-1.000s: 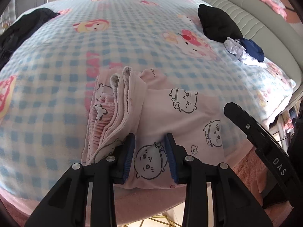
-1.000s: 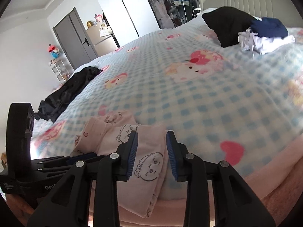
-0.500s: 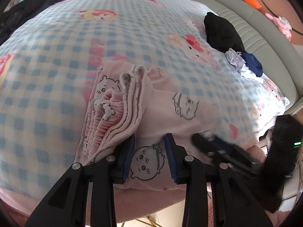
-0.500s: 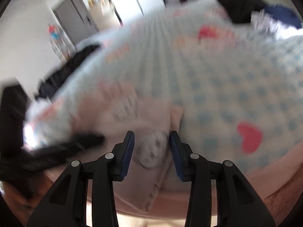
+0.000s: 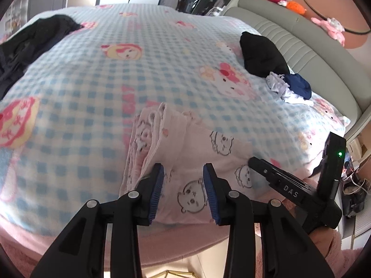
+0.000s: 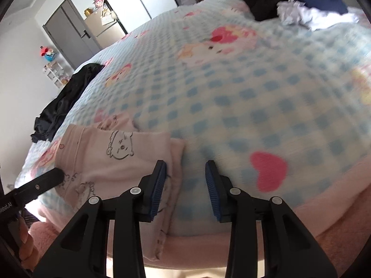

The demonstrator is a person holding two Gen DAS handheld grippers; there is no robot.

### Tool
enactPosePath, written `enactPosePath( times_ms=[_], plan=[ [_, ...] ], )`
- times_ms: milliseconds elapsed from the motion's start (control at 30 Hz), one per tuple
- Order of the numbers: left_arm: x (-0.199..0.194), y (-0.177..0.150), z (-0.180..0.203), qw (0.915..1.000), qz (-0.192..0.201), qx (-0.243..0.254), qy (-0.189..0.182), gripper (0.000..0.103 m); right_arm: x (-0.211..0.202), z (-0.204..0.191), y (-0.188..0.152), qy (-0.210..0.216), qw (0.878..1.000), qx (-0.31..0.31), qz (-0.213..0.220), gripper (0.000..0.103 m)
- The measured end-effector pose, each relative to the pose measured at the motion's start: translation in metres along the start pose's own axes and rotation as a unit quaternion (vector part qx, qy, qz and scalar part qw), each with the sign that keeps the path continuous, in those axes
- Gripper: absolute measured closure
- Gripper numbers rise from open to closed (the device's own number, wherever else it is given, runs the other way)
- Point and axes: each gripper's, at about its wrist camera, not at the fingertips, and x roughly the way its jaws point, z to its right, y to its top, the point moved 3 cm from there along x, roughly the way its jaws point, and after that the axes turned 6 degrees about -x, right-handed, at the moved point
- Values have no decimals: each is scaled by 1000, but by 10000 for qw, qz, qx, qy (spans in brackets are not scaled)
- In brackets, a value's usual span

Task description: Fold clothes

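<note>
The pink garment (image 5: pixel 197 153) lay partly folded on the checked blanket (image 5: pixel 116 74), right at the near edge of the bed, just ahead of both tools. Its layers were stacked in a ridge off to the left of the left gripper (image 5: pixel 183 192), and a flat panel printed with little bears ran under and past that tool's tips toward the right. The left gripper's jaws stood spread, with cloth showing between them but nothing pinched. The right gripper (image 6: pixel 185 185) was spread too, its left finger just over the garment's right-hand edge, the rest of its gap above bare blanket.

What worried me was the hem. Seen from the right tool, a strip of the pink cloth hung down past the bed's edge just below its left finger, so a careless tug looked likely to drag the whole bundle off onto the floor. The stacked ridge looked loose as well; a pinch that caught only the top layer could have peeled it open and spoiled the fold. The right tool, sitting half off the cloth, might also have nipped the blanket along with the garment.

The dark clothes (image 5: pixel 259 53) lay well beyond, near the headboard.
</note>
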Motion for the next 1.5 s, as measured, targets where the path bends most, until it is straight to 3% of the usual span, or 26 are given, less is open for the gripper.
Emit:
enactPosePath(
  times_ms=[200, 233, 300, 333, 400, 467, 500, 533, 567, 633, 667, 733, 800, 833, 933, 1000, 1067, 1233, 1367, 1467, 1500],
  plan=[
    [-1, 17, -9, 9991, 116, -366, 176, 62, -7, 11, 2, 215, 9996, 89, 138, 64],
    [-4, 17, -10, 9988, 196, -351, 263, 48, -7, 10, 3, 259, 9995, 77, 154, 62],
    [-7, 15, -12, 9977, 309, -242, 553, 34, -5, 10, 6, 368, 9990, 161, 195, 58],
    [-6, 14, -13, 9968, 328, -162, 717, 34, -5, 10, 7, 433, 9985, 225, 231, 55],
    [5, 9, -18, 9980, 175, -203, 580, 35, -1, 11, 9, 573, 9976, 307, 250, 46],
    [18, 3, -23, 9987, 42, -367, 341, 63, 9, 7, 10, 750, 9969, 220, 121, 41],
    [30, -2, -24, 9979, -89, -405, 492, 64, 15, 3, 9, 769, 9970, 109, 45, 41],
    [36, -5, -21, 9966, -112, -294, 762, 66, 20, -1, 8, 685, 9976, -56, -17, 49],
    [34, -5, -15, 9964, 25, -176, 832, 67, 23, -3, 7, 620, 9980, -136, -31, 64],
    [25, -2, -1, 9954, 328, 33, 894, 69, 21, -1, 8, 533, 9985, -49, 74, 78],
    [21, 1, 3, 9950, 439, 121, 884, 69, 18, 4, 9, 481, 9987, 40, 148, 83],
    [18, 7, 10, 9938, 602, 356, 864, 69, 12, 13, 10, 229, 9992, 162, 276, 83],
    [38, 14, 1, 9945, 291, 382, 926, 66, 20, 25, 10, -360, 9992, 102, 131, 84],
    [47, 18, -5, 9952, 85, 307, 922, 66, 24, 31, 9, -434, 9989, 185, 47, 84],
    [42, 29, -10, 9985, 61, 39, 542, 64, 20, 37, 10, -56, 9984, 548, 92, 83],
    [27, 32, -7, 9974, 322, 139, 628, 58, 13, 33, 12, 119, 9980, 562, 259, 79],
    [15, 32, -9, 9952, 558, 125, 798, 54, 5, 28, 14, 293, 9970, 576, 426, 68],
    [-15, 18, -29, 9923, 855, -308, 838, 52, -4, 6, 16, 709, 9953, 275, 592, 63],
    [-8, -1, -20, 9949, 660, 96, 756, 52, 6, -3, 8, 508, 9982, -44, 329, 59],
    [12, -4, -25, 9891, 486, 283, 1361, 49, 14, -10, 2, 356, 9989, -284, 131, 60],
    [15, -1, -31, 9892, 448, 168, 1385, 46, 16, -12, 0, 305, 9989, -363, 65, 60]
  ],
)
